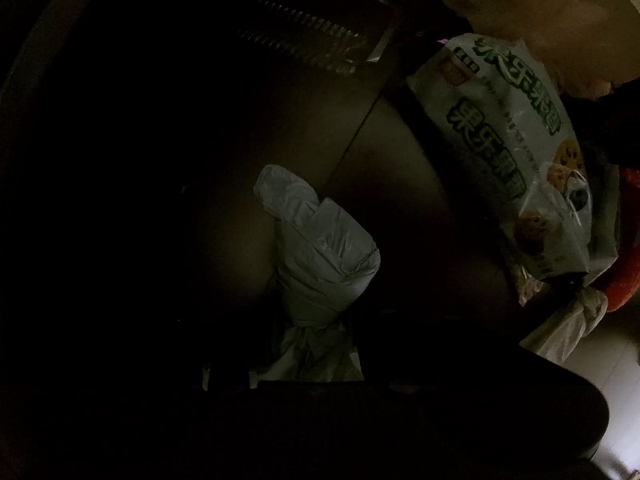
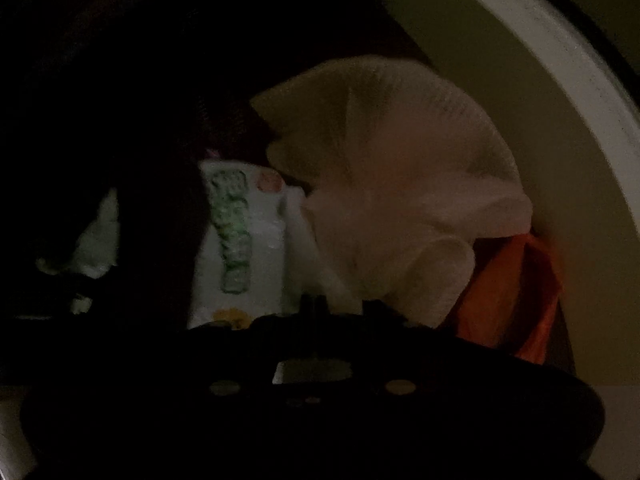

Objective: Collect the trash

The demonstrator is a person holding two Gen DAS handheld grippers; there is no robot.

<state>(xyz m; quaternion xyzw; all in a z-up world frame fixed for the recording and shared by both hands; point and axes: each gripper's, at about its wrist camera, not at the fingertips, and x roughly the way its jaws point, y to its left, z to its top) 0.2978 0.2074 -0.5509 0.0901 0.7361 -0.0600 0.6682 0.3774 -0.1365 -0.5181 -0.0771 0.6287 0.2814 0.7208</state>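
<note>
Both views are very dark. In the left wrist view a crumpled grey-white plastic bag [image 1: 320,248] sits at centre, its lower end running down between the dark fingers of my left gripper [image 1: 308,364], which looks shut on it. A white snack packet with green lettering and cookie pictures [image 1: 516,152] lies at the right. In the right wrist view the same packet [image 2: 240,240] stands at centre left beside a pale ribbed paper piece [image 2: 400,184] close in front of my right gripper [image 2: 316,320]. Its fingers are lost in the dark.
An orange item [image 1: 628,280] [image 2: 516,300] lies at the right edge of both views. A tan paper bag [image 1: 532,4] is at top right in the left wrist view. A pale curved rim [image 2: 580,80] arcs across the right wrist view. A dark ridged object [image 1: 304,36] lies behind.
</note>
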